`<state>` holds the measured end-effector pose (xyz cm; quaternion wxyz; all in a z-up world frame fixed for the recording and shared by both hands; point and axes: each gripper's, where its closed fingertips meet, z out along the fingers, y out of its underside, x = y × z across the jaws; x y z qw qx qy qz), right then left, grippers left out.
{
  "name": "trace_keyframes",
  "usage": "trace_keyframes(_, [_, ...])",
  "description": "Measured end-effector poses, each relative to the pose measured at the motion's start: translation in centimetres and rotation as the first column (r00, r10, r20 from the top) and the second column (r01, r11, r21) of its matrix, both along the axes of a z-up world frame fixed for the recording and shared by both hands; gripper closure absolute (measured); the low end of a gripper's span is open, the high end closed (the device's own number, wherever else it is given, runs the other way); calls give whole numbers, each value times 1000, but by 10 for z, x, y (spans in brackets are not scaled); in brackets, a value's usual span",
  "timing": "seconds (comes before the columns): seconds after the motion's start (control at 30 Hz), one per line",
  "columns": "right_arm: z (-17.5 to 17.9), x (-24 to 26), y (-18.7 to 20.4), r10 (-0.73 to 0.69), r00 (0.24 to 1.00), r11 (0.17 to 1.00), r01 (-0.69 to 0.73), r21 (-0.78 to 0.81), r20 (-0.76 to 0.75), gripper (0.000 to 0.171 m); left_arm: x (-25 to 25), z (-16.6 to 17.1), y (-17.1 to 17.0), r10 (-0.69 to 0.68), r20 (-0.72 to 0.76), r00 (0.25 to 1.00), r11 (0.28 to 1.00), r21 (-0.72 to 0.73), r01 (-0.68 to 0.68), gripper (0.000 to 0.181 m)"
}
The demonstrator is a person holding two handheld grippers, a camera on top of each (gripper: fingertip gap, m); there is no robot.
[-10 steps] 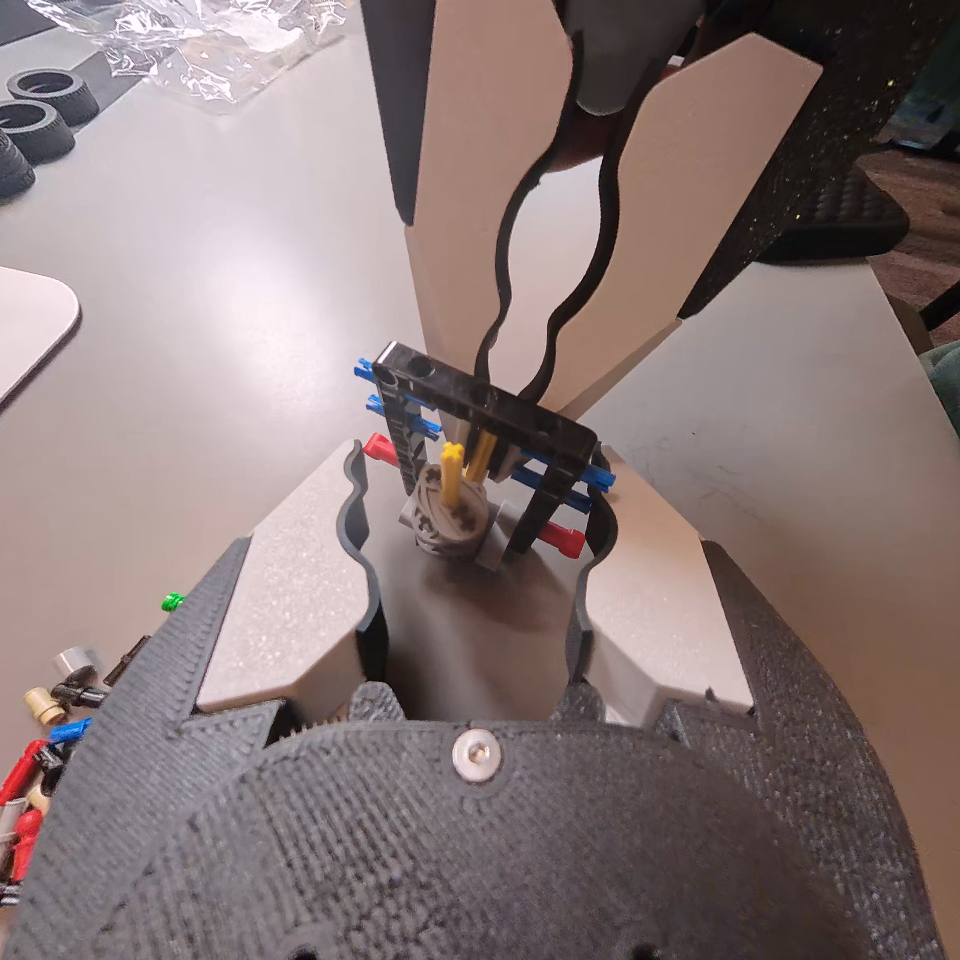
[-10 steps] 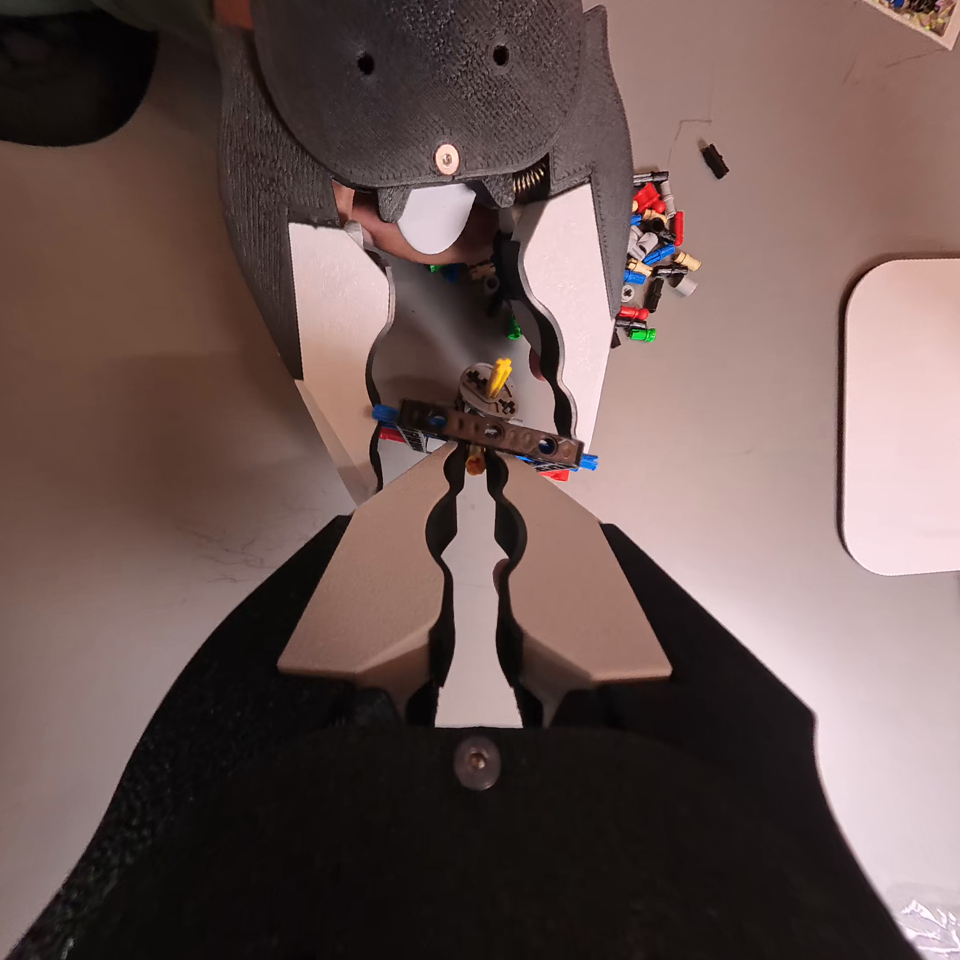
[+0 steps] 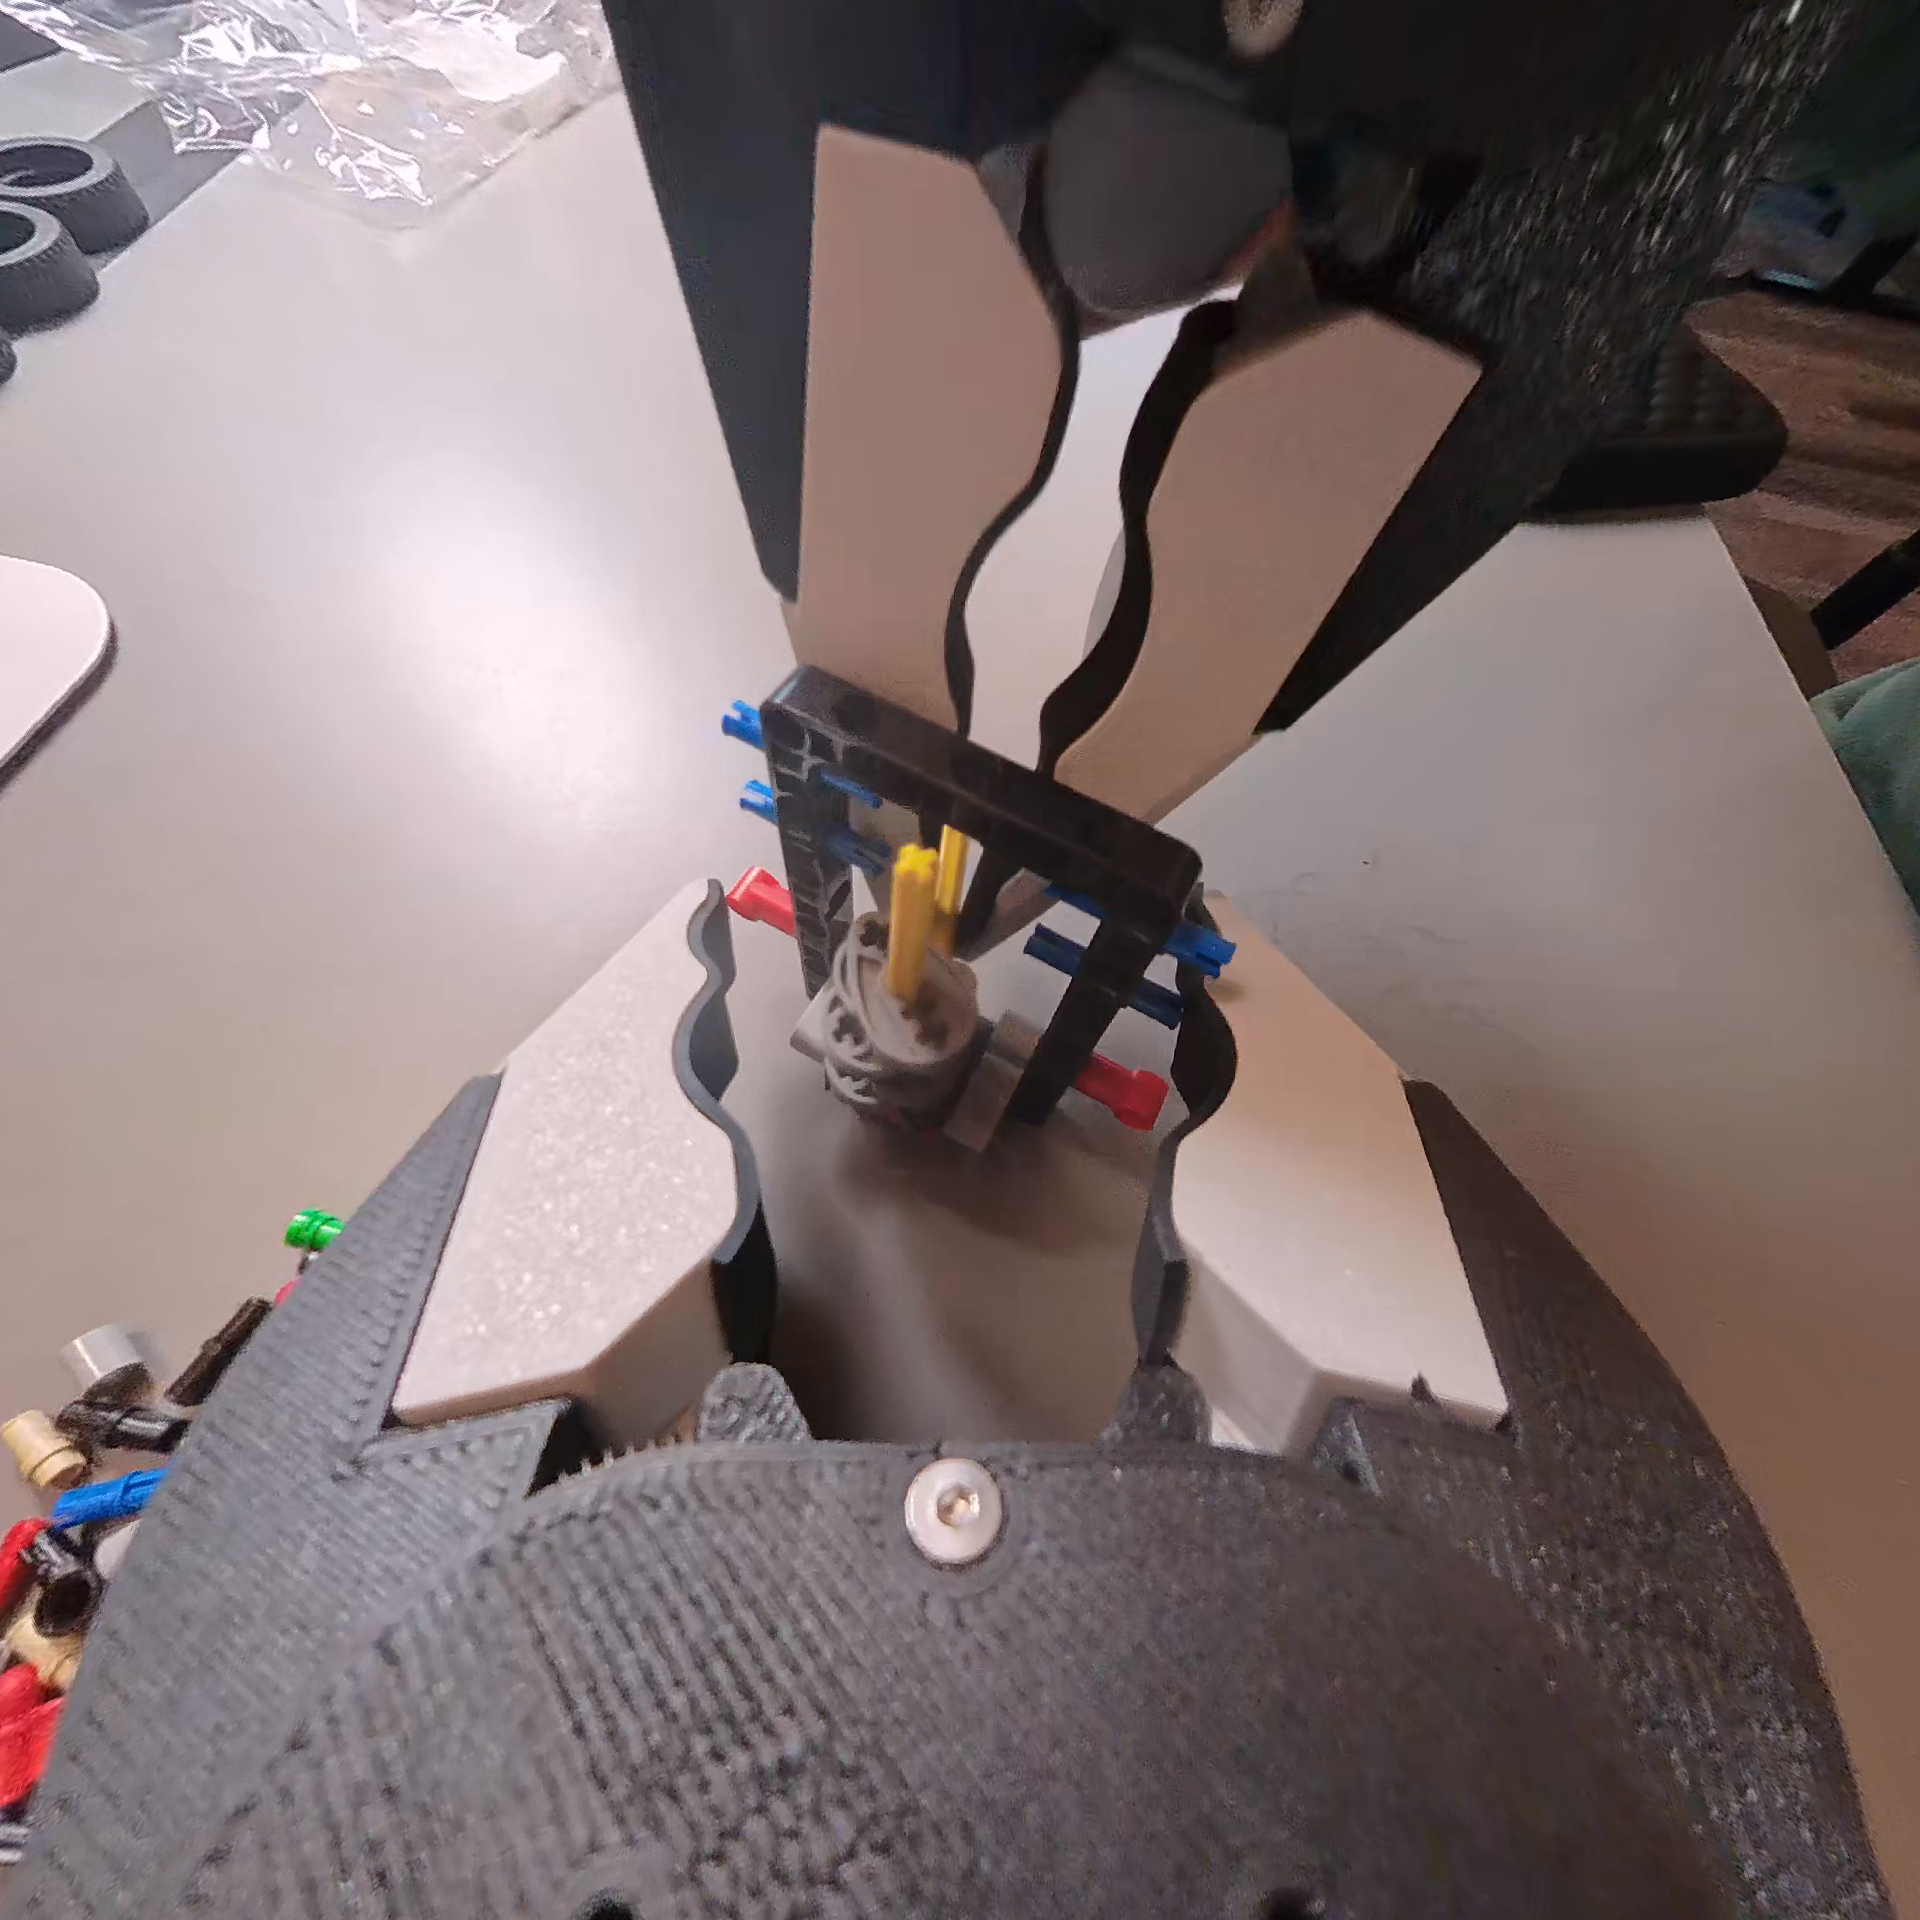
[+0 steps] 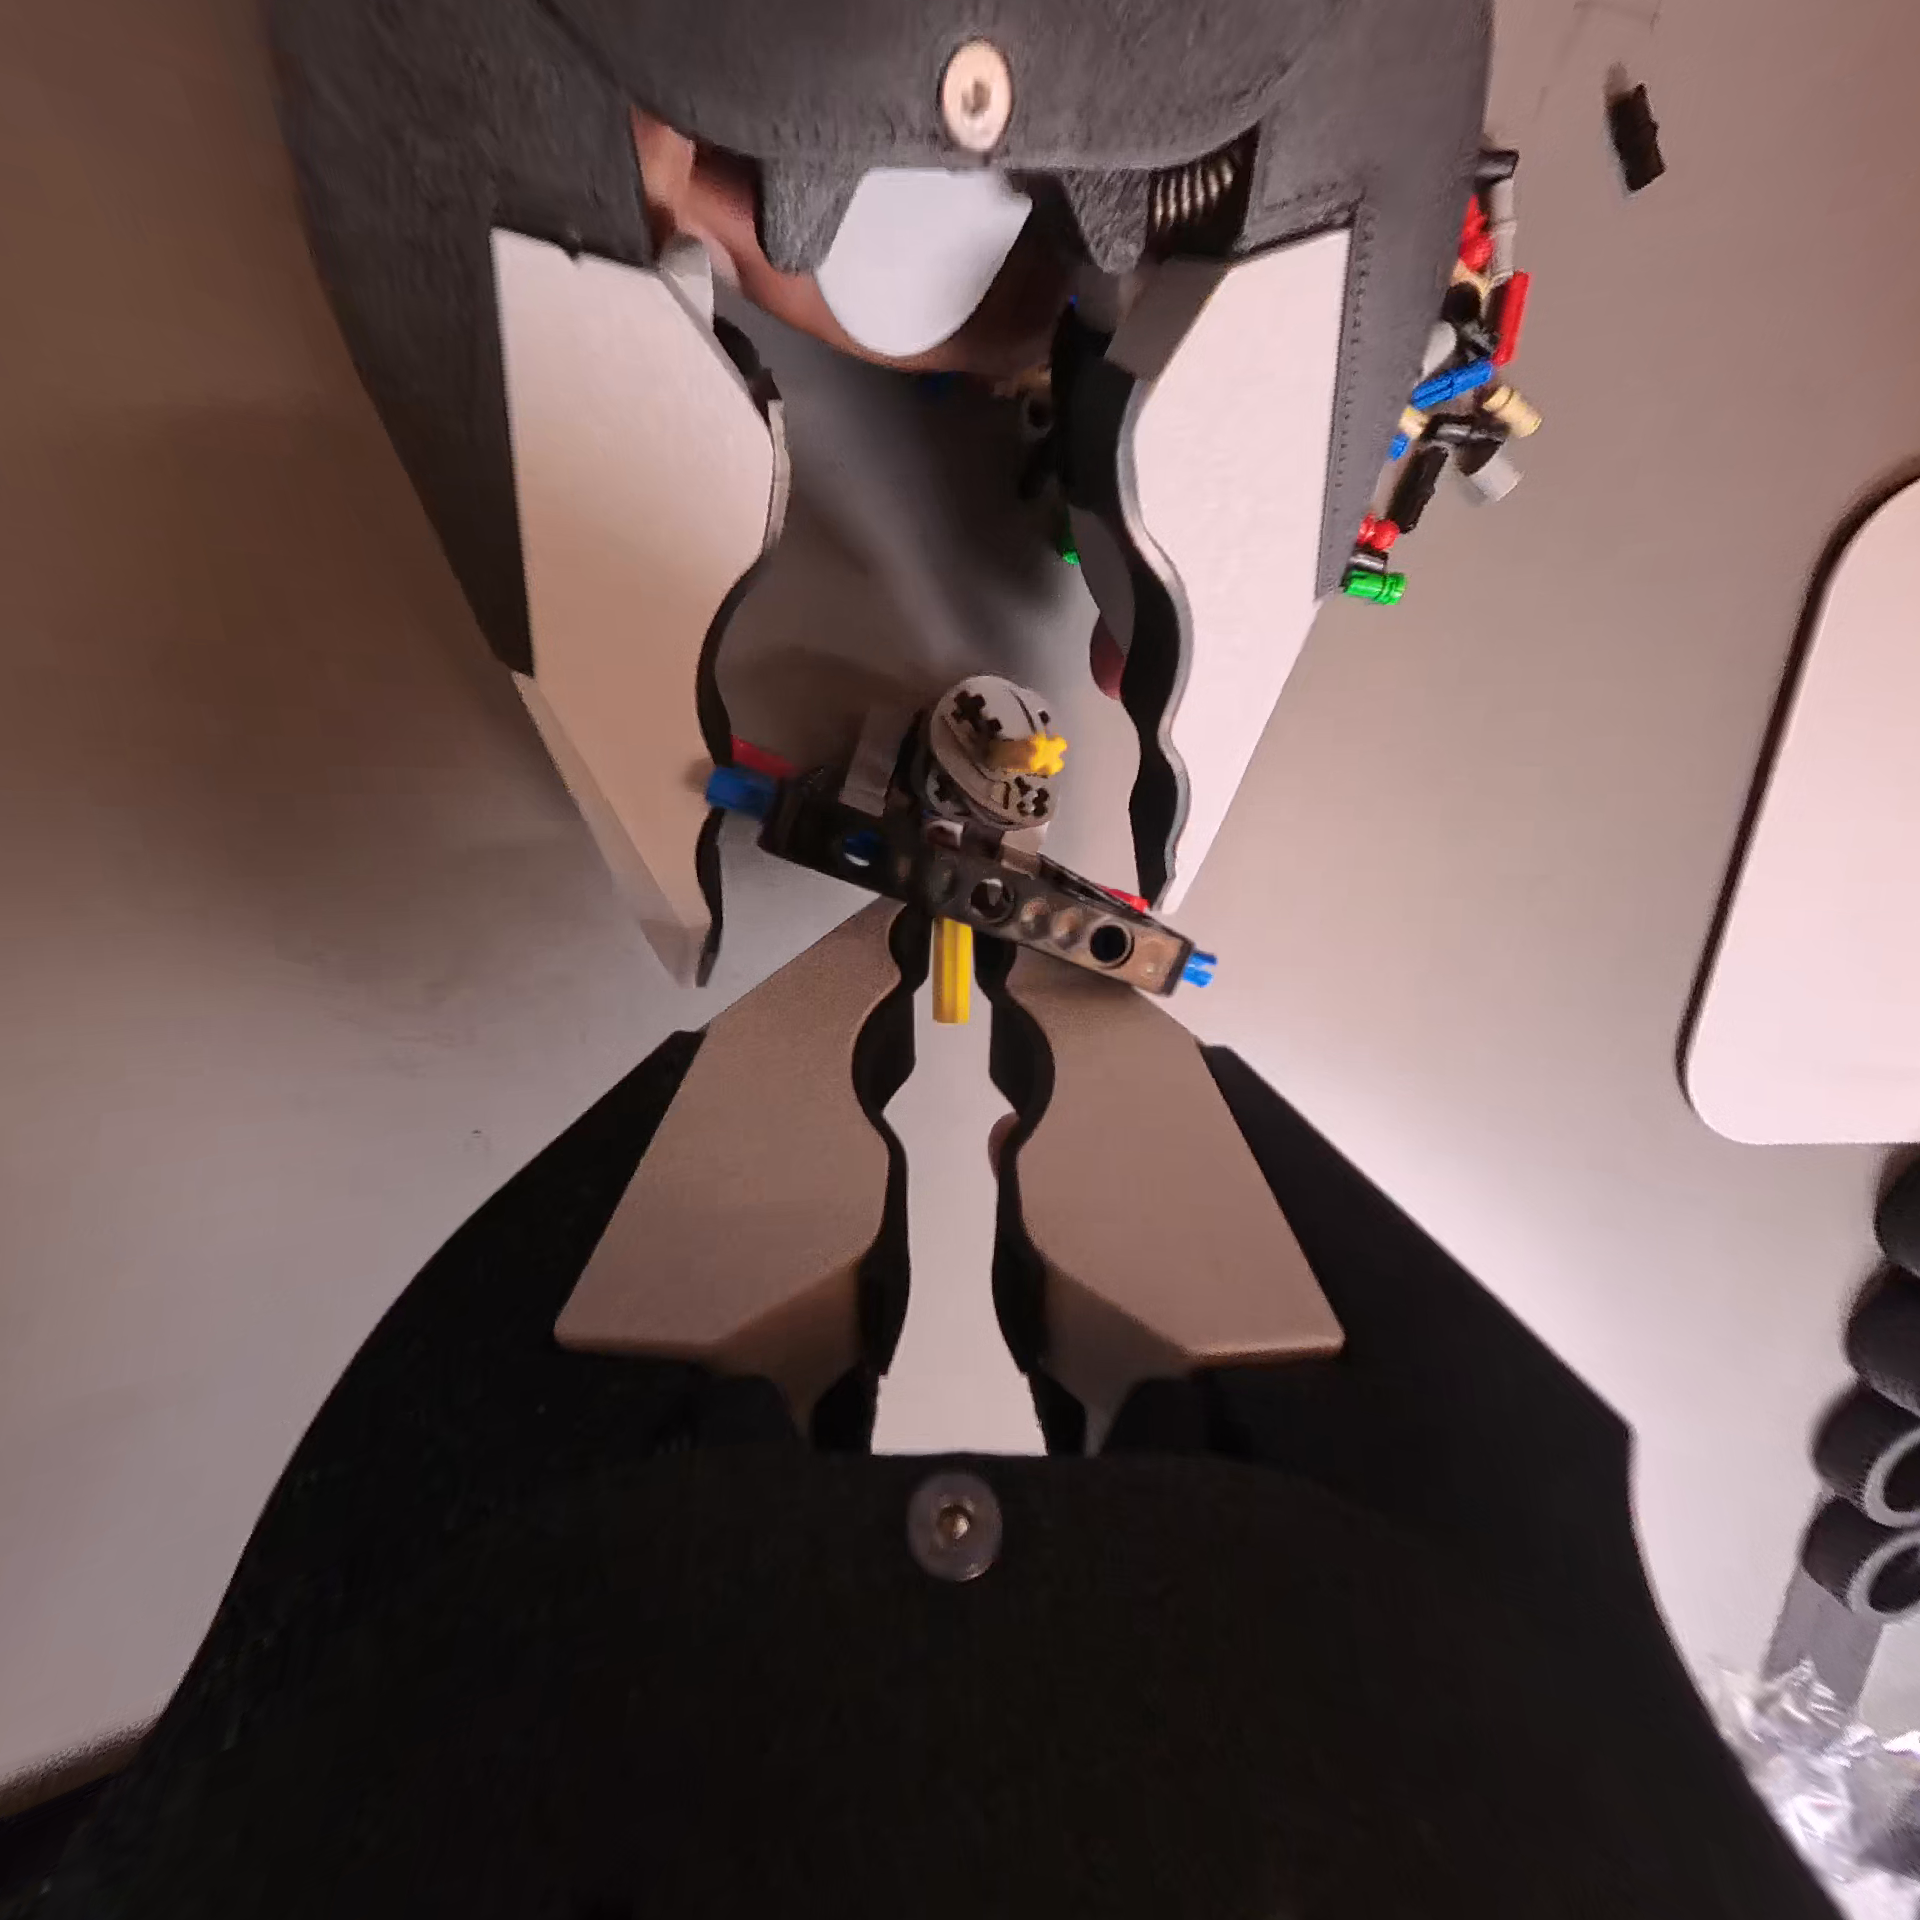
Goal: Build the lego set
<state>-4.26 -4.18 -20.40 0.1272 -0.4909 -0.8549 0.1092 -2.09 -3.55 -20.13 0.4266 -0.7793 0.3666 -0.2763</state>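
A black lego frame (image 3: 977, 800) with blue and red pins stands on the table, and a grey round piece (image 3: 894, 1039) with a yellow axle (image 3: 909, 914) sits inside it. My left gripper (image 3: 961, 925) spans the frame; its fingertips touch the red pins on both sides. My right gripper (image 3: 1013, 727) comes from the far side, shut on a second yellow axle (image 3: 951, 862) that goes through the frame's top beam. In the right wrist view, the right gripper (image 4: 948, 940) pinches that axle (image 4: 951, 966) against the beam (image 4: 1039, 920), with the left gripper (image 4: 930, 883) opposite.
A pile of small loose pieces (image 3: 62, 1507) lies by my left gripper and also shows in the right wrist view (image 4: 1455, 416). Black tyres (image 3: 42, 229), a clear plastic bag (image 3: 343, 104) and a white rounded pad (image 4: 1849, 831) lie to the side. The table edge (image 3: 1787, 644) is at the right. Less than 4 cm separates the two grippers' tips.
The frame has turned slightly between the left fingers. More of the gripped yellow axle shows on the right gripper's side of the beam. Both grippers are closer together.
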Motion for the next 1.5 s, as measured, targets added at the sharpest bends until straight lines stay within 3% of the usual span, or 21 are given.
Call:
trace_keyframes(0.03, [-1,-1,1,9,1000,1000,-9,13,-14,167,-1,0,0,4,-4,1000,1000,4,-4,96])
trace_keyframes(0.3, [21,-1,-3,-33,988,990,11,-138,-153,167,-2,0,-2,1,2,1000,1000,3,-1,95])
trace_keyframes(0.43, [32,9,-12,-4,940,979,-65,-192,-341,167,-1,8,-8,-12,24,1000,1000,19,12,91])
trace_keyframes(0.7, [78,37,-24,-135,672,933,-160,-321,-728,167,-8,50,-18,-9,23,1000,990,143,5,96])
trace_keyframes(0.87, [111,53,-37,-169,487,927,-217,-307,-857,166,8,97,-44,-49,114,992,972,234,21,137])
trace_keyframes(1.0, [140,63,-56,-317,393,823,-339,-456,-863,166,39,102,-61,-86,202,976,974,222,40,145])
trace_keyframes(1.13, [152,69,-66,-406,382,703,-450,-551,-830,167,63,111,-70,-123,323,938,979,193,62,151])
trace_keyframes(1.23, [153,71,-68,-425,393,661,-481,-576,-815,167,68,119,-72,-136,387,912,982,177,71,158])
trace_keyframes(1.4, [149,70,-70,-414,407,659,-483,-577,-814,166,68,119,-73,-136,401,906,983,167,74,176])
trace_keyframes(1.5, [142,69,-75,-376,435,679,-472,-562,-818,166,66,111,-79,-141,353,925,985,144,96,176])
